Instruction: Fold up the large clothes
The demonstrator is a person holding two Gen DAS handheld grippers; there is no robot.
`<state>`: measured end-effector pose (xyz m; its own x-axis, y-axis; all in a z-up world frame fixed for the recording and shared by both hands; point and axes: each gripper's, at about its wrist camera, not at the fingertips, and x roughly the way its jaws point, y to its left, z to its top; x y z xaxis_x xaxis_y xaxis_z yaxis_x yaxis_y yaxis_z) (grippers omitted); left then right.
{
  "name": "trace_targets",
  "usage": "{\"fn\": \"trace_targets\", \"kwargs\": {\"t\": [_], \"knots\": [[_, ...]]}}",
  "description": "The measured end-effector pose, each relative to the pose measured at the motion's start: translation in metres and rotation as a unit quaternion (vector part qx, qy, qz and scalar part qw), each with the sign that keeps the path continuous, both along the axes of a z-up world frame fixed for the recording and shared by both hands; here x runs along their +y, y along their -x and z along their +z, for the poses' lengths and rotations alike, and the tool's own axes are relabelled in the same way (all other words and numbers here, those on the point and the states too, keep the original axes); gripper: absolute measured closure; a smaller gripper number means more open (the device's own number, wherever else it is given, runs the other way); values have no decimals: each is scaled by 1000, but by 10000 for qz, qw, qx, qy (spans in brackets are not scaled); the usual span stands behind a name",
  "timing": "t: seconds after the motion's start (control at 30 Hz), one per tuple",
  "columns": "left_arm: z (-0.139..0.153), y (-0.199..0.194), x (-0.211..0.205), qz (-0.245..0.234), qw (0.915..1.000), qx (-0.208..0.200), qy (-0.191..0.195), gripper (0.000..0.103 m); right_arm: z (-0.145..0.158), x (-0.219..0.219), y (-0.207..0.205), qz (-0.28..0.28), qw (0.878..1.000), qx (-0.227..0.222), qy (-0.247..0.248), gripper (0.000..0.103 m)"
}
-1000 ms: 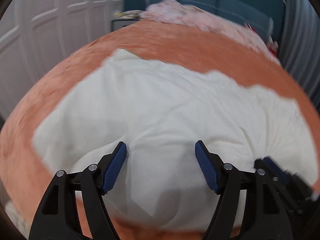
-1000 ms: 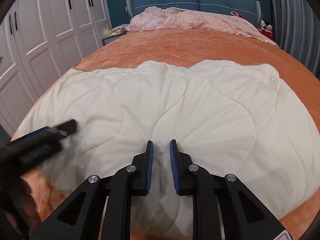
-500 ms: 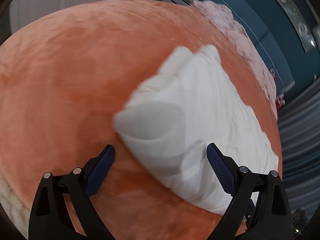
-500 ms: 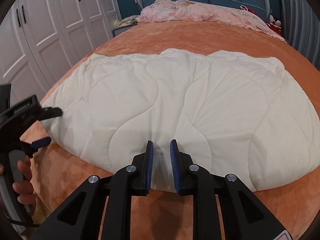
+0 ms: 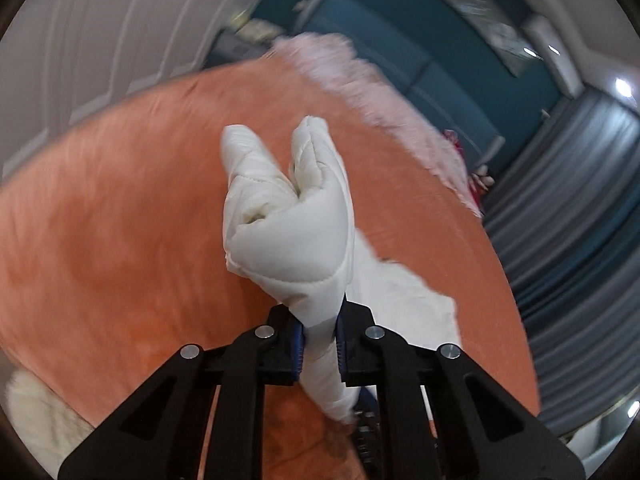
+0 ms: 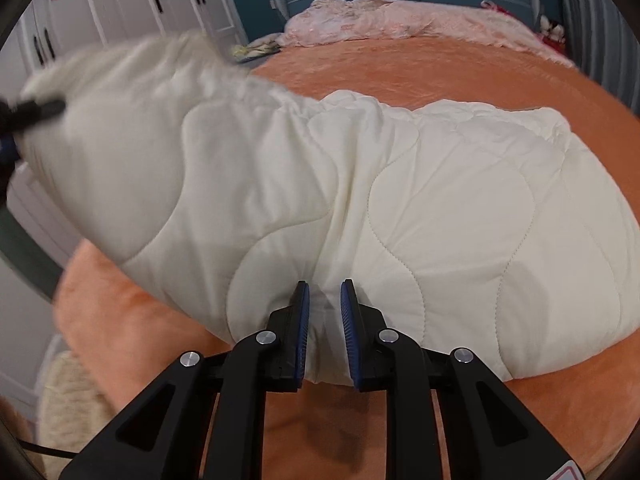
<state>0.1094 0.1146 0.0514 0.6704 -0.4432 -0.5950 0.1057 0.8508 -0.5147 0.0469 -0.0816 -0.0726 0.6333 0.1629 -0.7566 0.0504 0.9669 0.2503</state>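
On the left, the left gripper (image 5: 321, 334) is closing its jaws on a bunched corner of the cream quilt (image 6: 400, 208), lifting it above the orange bedspread (image 6: 460, 76). To the right, the right gripper (image 6: 325, 320) pinches the quilt's near edge, jaws nearly together.

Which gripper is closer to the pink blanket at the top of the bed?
Left. The left gripper holds a raised quilt corner nearer the pink blanket; the right gripper grips the quilt's near edge.
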Motion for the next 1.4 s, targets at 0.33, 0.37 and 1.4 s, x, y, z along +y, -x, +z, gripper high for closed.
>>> {"fn": "trace_targets", "kwargs": {"t": [0.33, 0.37, 1.4], "knots": [[39, 16, -74, -770, 9925, -467, -823, 92, 22, 15, 31, 734, 9965, -141, -376, 87], [39, 18, -86, -916, 9908, -490, -865, 92, 30, 0, 44, 668, 9971, -243, -262, 87], [-42, 25, -97, -858, 9855, 730, -1267, 32, 138, -130, 36, -455, 9929, -945, 554, 39]]}}
